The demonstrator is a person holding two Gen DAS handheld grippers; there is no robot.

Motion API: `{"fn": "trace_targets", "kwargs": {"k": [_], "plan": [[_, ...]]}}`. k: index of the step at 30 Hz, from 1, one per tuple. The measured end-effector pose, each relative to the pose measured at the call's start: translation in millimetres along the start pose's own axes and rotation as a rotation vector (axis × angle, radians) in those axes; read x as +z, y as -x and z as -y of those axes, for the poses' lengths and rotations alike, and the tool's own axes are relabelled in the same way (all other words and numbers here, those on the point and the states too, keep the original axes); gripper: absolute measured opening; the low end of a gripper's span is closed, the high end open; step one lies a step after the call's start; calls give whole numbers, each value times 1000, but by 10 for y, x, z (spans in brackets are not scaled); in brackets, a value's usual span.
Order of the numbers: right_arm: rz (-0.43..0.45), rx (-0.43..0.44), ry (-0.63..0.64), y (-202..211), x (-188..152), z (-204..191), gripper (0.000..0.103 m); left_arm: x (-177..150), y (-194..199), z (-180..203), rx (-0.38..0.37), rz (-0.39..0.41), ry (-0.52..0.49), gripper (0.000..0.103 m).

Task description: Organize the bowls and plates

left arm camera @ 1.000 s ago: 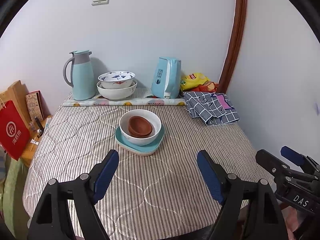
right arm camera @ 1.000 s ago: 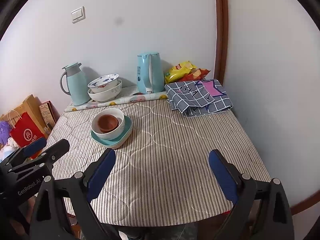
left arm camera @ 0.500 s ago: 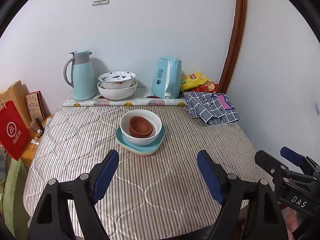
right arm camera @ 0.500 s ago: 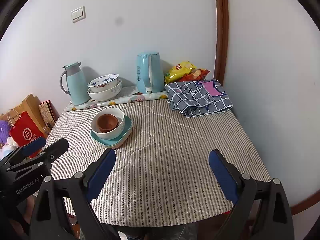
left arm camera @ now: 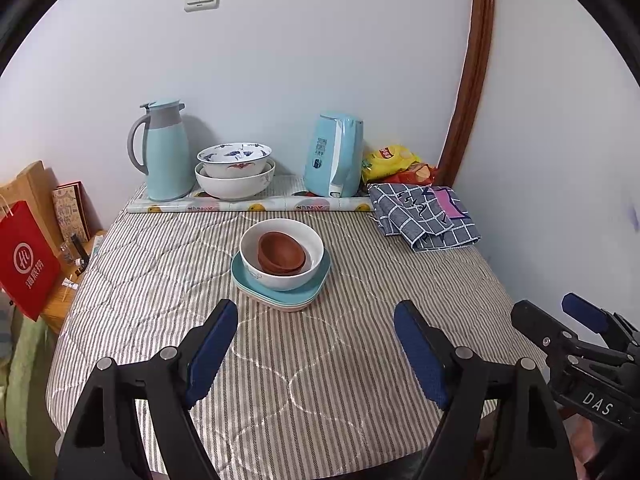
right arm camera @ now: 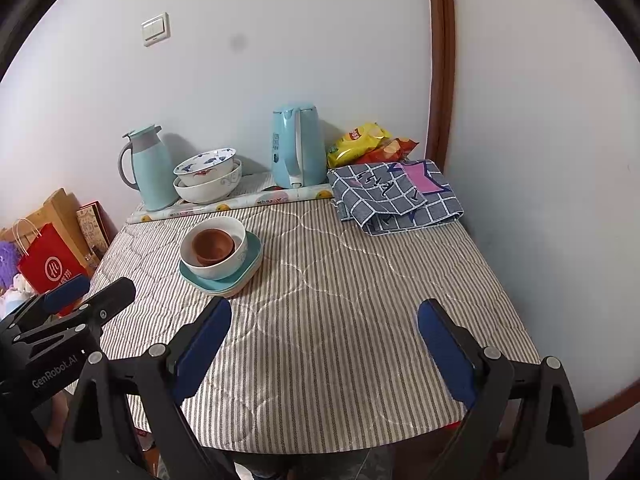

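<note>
Nothing has visibly moved since the earlier frame: I hold my left tongs (left arm camera: 316, 344) and right tongs (right arm camera: 324, 340) spread and empty, short of the brown bowl (left arm camera: 281, 255) nested in the white bowl (left arm camera: 282, 254) on teal plates (left arm camera: 280, 296), stacked ahead for compactness.

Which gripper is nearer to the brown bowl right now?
Left. The left gripper hangs open directly in front of the brown bowl; the right gripper, also open, is off to the bowl's right, farther away.

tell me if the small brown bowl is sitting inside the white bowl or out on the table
Inside. The small brown bowl is nested in the white bowl, whose rim surrounds it; the white bowl rests on the stacked teal plates.
</note>
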State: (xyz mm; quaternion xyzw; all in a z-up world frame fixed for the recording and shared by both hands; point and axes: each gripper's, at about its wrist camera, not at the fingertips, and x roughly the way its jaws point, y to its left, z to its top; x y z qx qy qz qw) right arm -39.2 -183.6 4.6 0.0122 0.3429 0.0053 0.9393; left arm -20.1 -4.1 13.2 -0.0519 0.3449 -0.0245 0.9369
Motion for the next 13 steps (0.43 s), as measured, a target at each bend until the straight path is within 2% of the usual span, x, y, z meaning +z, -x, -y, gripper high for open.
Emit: {"fn": "trace_targets", "kwargs": {"k": [13], "plan": [[-9, -1, -5, -81, 20, 7, 94, 25, -25, -10, 9, -9, -3, 80]]}}
